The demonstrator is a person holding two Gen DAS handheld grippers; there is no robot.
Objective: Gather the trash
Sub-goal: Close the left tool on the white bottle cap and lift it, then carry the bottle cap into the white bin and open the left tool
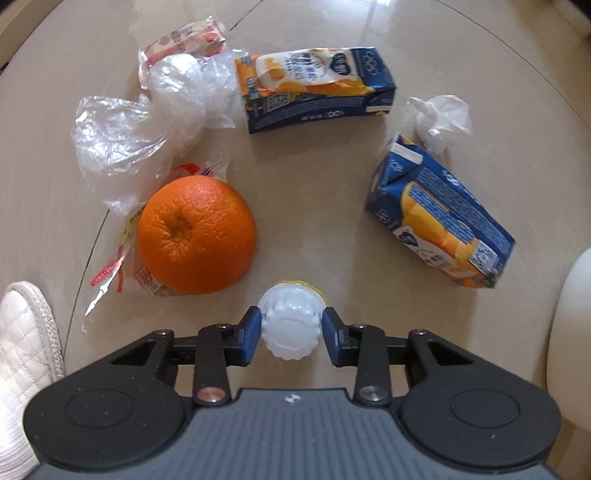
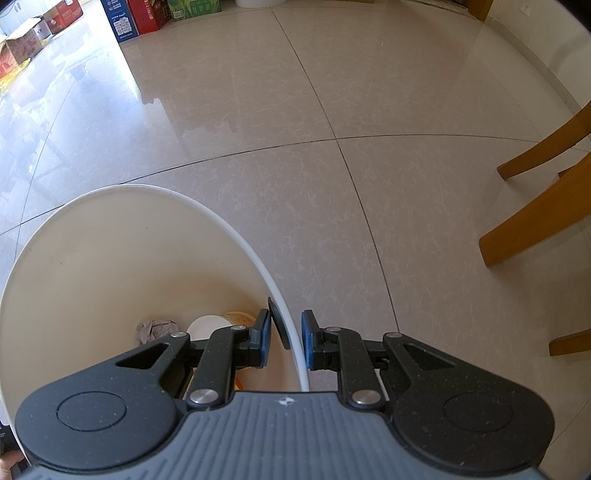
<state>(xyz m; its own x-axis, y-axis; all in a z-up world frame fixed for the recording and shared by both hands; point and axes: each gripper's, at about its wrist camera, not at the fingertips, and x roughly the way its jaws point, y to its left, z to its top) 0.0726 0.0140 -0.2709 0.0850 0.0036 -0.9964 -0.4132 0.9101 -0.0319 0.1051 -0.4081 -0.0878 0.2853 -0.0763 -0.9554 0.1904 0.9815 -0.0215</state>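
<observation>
My left gripper (image 1: 290, 334) is shut on a small bottle (image 1: 290, 325) with a ribbed white cap and a yellow body, seen from above just over the beige floor. On the floor ahead lie an orange (image 1: 195, 234) resting on a clear printed wrapper (image 1: 122, 266), crumpled clear plastic bags (image 1: 147, 122), two dented blue-and-orange drink cartons (image 1: 317, 86) (image 1: 439, 218), a crumpled white tissue (image 1: 441, 118) and a small pink carton (image 1: 188, 40). My right gripper (image 2: 286, 341) is shut on the rim of a white bin (image 2: 236, 236). Inside the bin lie a crumpled grey tissue (image 2: 155, 329) and a white cup (image 2: 208, 326).
A white quilted shoe (image 1: 26, 332) sits at the left edge and a white rounded object (image 1: 574, 332) at the right. Wooden chair legs (image 2: 539, 214) stand right of the bin. Cardboard and coloured boxes (image 2: 136, 14) line the far wall across the tiled floor (image 2: 332, 110).
</observation>
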